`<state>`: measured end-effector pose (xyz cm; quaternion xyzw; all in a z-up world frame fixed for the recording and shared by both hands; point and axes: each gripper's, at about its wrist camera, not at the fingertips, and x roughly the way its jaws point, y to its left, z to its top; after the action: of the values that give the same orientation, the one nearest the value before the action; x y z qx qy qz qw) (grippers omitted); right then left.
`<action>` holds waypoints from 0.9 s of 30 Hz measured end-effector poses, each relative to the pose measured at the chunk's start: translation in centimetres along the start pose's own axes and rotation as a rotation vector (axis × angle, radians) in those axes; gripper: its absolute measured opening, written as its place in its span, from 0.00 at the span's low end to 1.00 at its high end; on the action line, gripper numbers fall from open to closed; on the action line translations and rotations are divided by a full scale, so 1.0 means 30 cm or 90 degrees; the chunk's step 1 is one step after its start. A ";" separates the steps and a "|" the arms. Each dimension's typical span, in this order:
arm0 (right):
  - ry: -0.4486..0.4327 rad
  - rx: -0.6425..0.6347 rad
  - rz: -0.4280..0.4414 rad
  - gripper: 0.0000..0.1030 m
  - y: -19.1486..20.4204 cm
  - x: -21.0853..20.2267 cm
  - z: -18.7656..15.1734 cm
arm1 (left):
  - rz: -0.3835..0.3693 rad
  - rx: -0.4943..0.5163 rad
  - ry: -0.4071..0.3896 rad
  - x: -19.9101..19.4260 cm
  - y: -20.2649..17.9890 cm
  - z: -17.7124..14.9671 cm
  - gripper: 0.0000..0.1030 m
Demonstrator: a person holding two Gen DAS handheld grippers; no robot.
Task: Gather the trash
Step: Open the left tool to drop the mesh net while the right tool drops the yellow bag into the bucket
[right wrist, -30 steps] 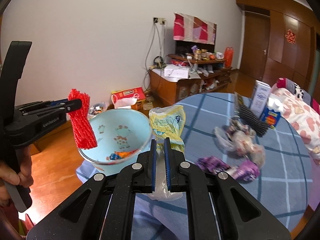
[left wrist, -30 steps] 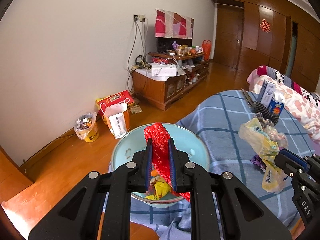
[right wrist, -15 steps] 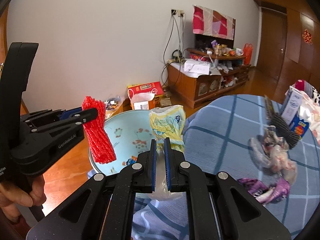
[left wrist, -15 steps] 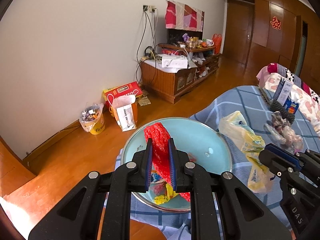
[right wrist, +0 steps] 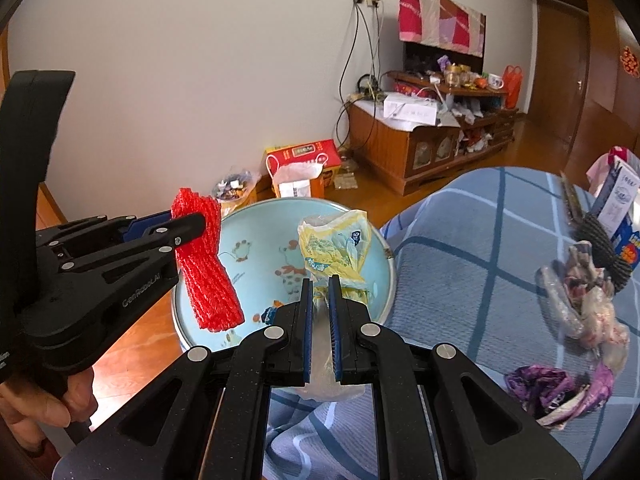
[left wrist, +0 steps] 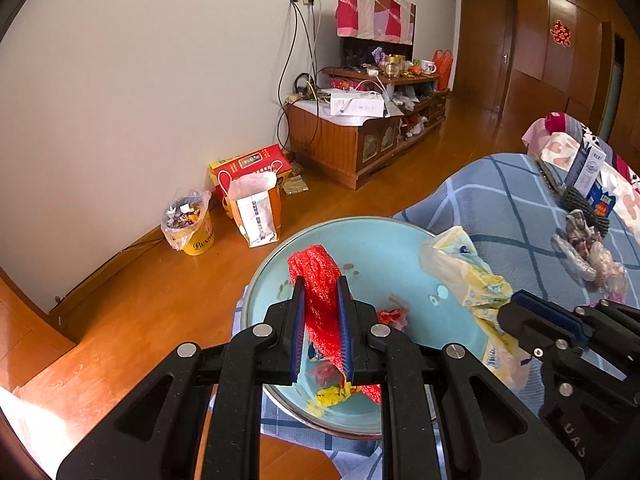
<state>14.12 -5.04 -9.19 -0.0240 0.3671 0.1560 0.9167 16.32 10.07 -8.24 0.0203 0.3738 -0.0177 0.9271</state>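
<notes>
A red foam net sleeve (left wrist: 320, 292) sits pinched between the closed fingers of the left gripper (left wrist: 321, 322), low in the middle of the left wrist view, hanging over the pale blue bowl (left wrist: 384, 240). Its lower end is hidden behind the gripper body. In the right wrist view the right gripper (right wrist: 320, 320) is clamped on a crumpled yellow and clear plastic bag (right wrist: 336, 244), also above the bowl; the bag's bottom disappears behind the fingers. Scraps of wrapper (left wrist: 334, 394) lie in the bowl, too jumbled to identify. The bowl rests at the edge of a blue checked cloth (right wrist: 480, 248). To the right lie more crumpled wrappers (right wrist: 580, 296) and a purple one (right wrist: 552, 388), partly cut off by the frame edge.
</notes>
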 end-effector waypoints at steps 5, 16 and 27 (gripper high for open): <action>0.008 -0.004 0.008 0.09 0.007 0.038 0.011 | 0.006 0.002 0.006 0.011 0.000 -0.002 0.14; -0.004 0.039 0.031 0.30 -0.048 0.039 0.010 | 0.012 0.005 0.016 0.030 -0.018 0.000 0.14; -0.049 0.072 -0.067 0.51 -0.130 -0.121 -0.074 | 0.023 0.029 0.019 0.035 -0.068 -0.005 0.57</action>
<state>11.35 -10.08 -8.60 0.0149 0.3383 0.0873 0.9369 16.88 8.03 -9.13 0.0484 0.3869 -0.0094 0.9208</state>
